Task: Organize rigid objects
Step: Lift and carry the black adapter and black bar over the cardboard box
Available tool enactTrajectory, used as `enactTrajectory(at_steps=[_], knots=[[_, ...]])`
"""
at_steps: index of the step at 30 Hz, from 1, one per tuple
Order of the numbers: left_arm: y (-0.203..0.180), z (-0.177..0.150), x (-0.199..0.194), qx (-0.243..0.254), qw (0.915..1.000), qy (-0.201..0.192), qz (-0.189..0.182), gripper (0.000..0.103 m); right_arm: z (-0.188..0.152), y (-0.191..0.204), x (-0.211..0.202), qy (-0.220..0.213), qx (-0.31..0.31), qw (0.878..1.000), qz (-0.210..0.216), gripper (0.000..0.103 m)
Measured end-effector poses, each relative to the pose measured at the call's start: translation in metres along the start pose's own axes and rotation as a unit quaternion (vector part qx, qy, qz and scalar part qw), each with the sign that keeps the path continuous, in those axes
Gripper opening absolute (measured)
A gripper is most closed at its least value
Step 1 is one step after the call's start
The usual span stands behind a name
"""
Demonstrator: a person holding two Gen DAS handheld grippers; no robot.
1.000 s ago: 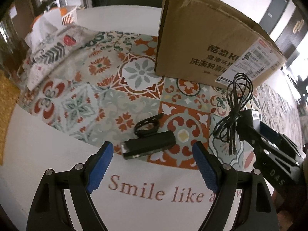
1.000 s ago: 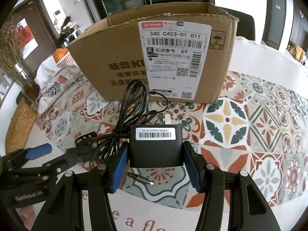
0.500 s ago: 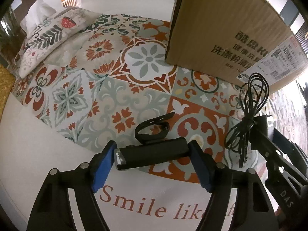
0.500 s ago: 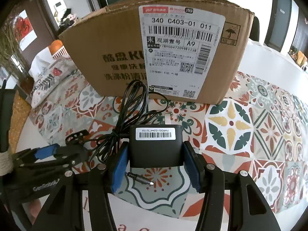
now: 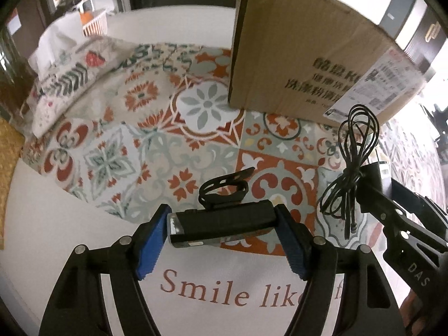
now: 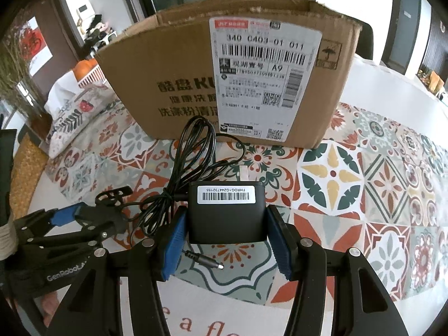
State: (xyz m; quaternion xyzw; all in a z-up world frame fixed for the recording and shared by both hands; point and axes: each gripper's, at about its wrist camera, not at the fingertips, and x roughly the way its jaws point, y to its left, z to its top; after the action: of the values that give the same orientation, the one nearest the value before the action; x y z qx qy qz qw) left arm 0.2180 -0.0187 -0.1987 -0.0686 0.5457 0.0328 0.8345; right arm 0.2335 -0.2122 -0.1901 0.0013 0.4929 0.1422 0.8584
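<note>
A black bike light (image 5: 224, 221) with a rubber strap mount (image 5: 224, 187) lies crosswise between the blue pads of my left gripper (image 5: 221, 218), which is shut on its two ends just above the patterned tablecloth (image 5: 140, 145). My right gripper (image 6: 226, 224) is shut on a black power adapter (image 6: 226, 212) with a barcode label. Its bundled black cable (image 6: 193, 162) hangs off to the left and the barrel plug (image 6: 207, 260) dangles below. An open cardboard box (image 6: 182, 70) stands behind both grippers. In the right wrist view my left gripper (image 6: 84, 218) sits at the lower left.
A patterned fabric pouch (image 5: 64, 84) lies at the far left of the table, with a woven mat (image 5: 8, 154) beyond the table's left edge. The cardboard box (image 5: 308, 50) fills the back right. The white table border with red lettering (image 5: 224, 291) runs along the near edge.
My left gripper came forward around the bike light and its jaws closed onto its ends. The right gripper kept its hold on the adapter and barely moved.
</note>
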Motion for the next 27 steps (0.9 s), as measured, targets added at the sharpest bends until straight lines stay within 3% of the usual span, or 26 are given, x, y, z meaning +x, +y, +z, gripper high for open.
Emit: enactTrajectory(at_steps=[15, 27], knots=[[-0.003, 0.007, -0.059, 0.048, 0.9959, -0.074, -0.021, 0.074, 0.007, 0.011, -0.056, -0.045, 0.020, 0.999, -0.012, 0.056], [-0.014, 0.025, -0.111, 0.084, 0.9858, -0.141, -0.034, 0.074, 0.022, 0.016, -0.104, -0.100, 0.043, 0.994, -0.022, 0.056]])
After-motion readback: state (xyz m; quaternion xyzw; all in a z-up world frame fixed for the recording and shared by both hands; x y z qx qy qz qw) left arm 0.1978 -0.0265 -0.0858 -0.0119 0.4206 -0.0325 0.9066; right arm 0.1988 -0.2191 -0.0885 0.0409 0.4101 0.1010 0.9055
